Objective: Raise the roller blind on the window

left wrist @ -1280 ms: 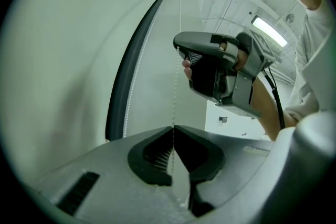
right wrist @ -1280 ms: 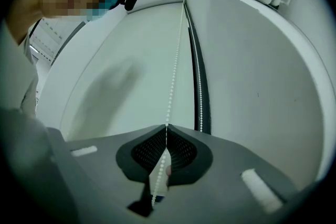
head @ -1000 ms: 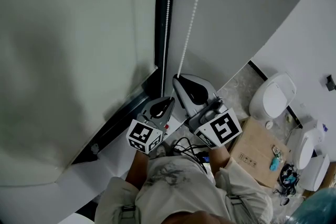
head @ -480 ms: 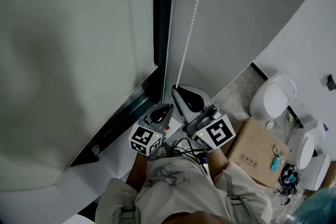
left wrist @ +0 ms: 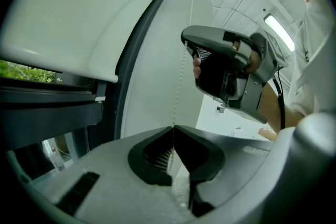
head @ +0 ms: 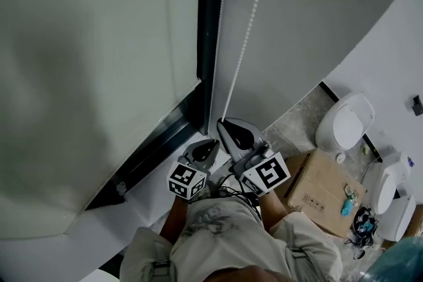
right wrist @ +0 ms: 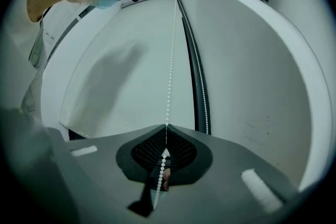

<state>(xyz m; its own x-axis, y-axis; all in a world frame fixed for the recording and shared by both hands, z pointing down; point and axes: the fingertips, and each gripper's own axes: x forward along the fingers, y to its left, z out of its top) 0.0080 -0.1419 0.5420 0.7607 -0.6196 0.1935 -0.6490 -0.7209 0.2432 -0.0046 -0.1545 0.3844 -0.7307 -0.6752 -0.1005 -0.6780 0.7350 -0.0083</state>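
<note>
The pale roller blind (head: 86, 76) hangs left of the black window frame (head: 210, 23); its bottom bar (left wrist: 58, 63) shows in the left gripper view. Two strands of white bead chain run down beside the frame. My right gripper (head: 221, 121) is shut on the right strand (head: 248, 36), which rises taut from its tips (right wrist: 166, 125) as a line of beads (right wrist: 170, 71). My left gripper (head: 213, 141) sits just below and to the left, shut on the left strand (head: 218, 36). That chain (left wrist: 180, 89) leaves its closed tips (left wrist: 173, 126). The right gripper's body (left wrist: 231, 71) is close above.
A white windowsill (head: 145, 198) lies under the blind. On the floor at right are a toilet (head: 344, 121) and a cardboard box (head: 324, 191). The wall (head: 317, 3) is right of the chains. Black cables hang at the person's waist (head: 234, 185).
Both grippers have sunk together along the bead chains, staying shut on them and keeping side by side. The blind's lower edge looks about where it was.
</note>
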